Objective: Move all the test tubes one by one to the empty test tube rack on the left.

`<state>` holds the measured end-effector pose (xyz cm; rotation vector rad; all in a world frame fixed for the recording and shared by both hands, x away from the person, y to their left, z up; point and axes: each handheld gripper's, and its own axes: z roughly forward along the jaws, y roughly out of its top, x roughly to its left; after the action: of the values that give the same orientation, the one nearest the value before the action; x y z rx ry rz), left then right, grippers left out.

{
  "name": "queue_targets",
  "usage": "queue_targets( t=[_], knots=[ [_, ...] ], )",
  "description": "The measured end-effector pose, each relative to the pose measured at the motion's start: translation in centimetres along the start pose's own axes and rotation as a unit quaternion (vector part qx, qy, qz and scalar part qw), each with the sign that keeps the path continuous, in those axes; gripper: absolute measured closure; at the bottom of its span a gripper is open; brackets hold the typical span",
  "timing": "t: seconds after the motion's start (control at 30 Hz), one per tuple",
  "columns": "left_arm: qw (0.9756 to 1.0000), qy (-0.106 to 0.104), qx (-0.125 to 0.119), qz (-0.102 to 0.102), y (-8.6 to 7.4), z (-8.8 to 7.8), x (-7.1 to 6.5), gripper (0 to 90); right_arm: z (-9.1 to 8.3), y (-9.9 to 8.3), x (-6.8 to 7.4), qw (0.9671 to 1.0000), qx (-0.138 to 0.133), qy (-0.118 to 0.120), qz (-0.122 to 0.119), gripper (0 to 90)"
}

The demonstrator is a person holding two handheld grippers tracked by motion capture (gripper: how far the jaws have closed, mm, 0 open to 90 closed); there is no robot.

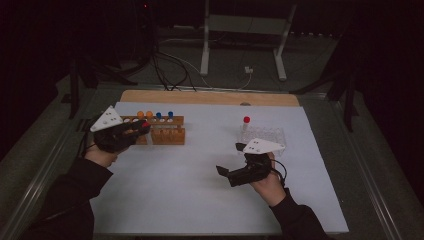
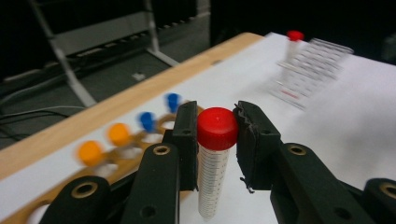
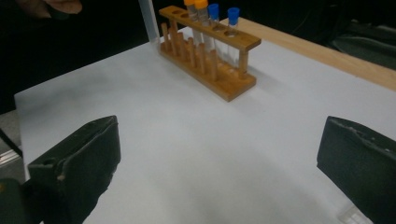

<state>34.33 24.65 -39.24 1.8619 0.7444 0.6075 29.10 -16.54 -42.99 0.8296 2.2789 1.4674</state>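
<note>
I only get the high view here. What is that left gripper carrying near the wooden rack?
Observer: The left gripper is shut on a clear plastic tube with a red screw cap.
Operator: Is the tube upright?
Observer: Yes, it hangs upright; printed scale lines run down its side.
Operator: And the right gripper?
Observer: The right gripper is open, only white table cover between its jaws.

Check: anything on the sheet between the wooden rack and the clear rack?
Nothing. In the high view the white sheet lies bare between the wooden rack and the clear rack. The right gripper view shows bare sheet before the wooden rack too.
</note>
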Motion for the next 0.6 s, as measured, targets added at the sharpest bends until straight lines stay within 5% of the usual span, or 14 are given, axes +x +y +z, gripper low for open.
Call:
queue_targets(
  t=[0.23,0.6],
  knots=[
    [0.9985,0.051,-0.012,-0.012,0.9,-0.8,2.7,71.9,-0.1,-0.1,-0.2,1.0,0.0,-0.001,0.0,0.0],
    [0.9912,0.121,-0.036,-0.039,1.3,0.0,6.1,71.9,0.1,-0.2,-0.4,1.0,0.005,-0.001,0.001,0.0]
  ],
)
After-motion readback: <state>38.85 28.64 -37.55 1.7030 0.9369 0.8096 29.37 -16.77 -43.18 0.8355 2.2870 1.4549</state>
